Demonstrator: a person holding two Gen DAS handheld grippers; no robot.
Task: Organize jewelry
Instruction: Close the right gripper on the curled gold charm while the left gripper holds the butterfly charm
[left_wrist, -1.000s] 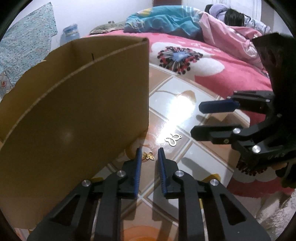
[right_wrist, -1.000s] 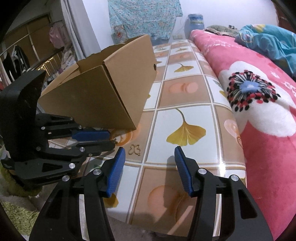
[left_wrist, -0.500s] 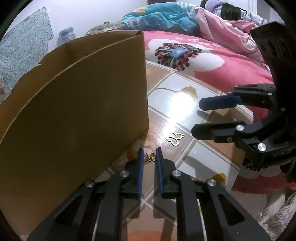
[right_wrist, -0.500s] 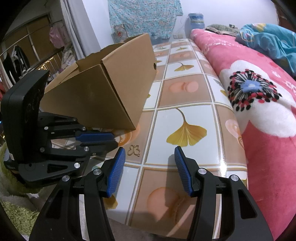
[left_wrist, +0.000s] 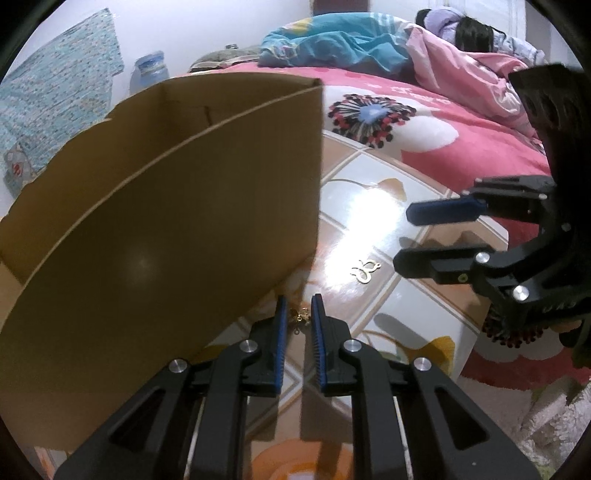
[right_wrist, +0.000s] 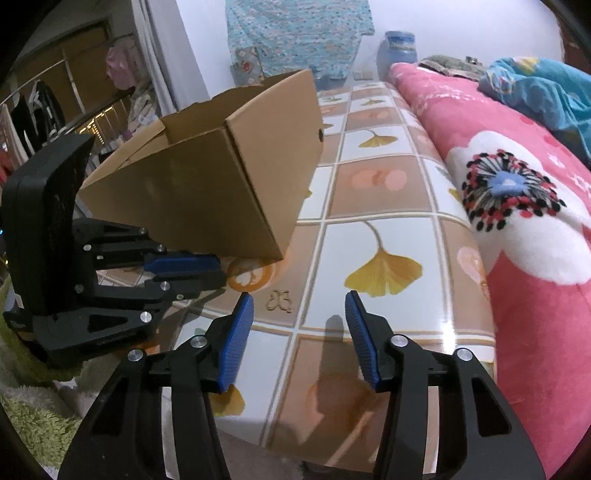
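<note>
Left tool (left_wrist: 298, 309) nipped nearly shut around gold charm (left_wrist: 302, 316); the charm's lift is not confirmed.
We see silver charm (right_wrist: 279, 300) on counter (right_wrist: 373, 206) at eleven o'clock of closing, empty right tool (right_wrist: 299, 306); box (left_wrist: 166, 221) at ten.

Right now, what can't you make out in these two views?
- Cardboard box interior: near wall hides it, both views.
- Gold charm at left gripper tips: too small to confirm the pinch.
- Right gripper, closing: whether it reaches the butterfly charm.
</note>
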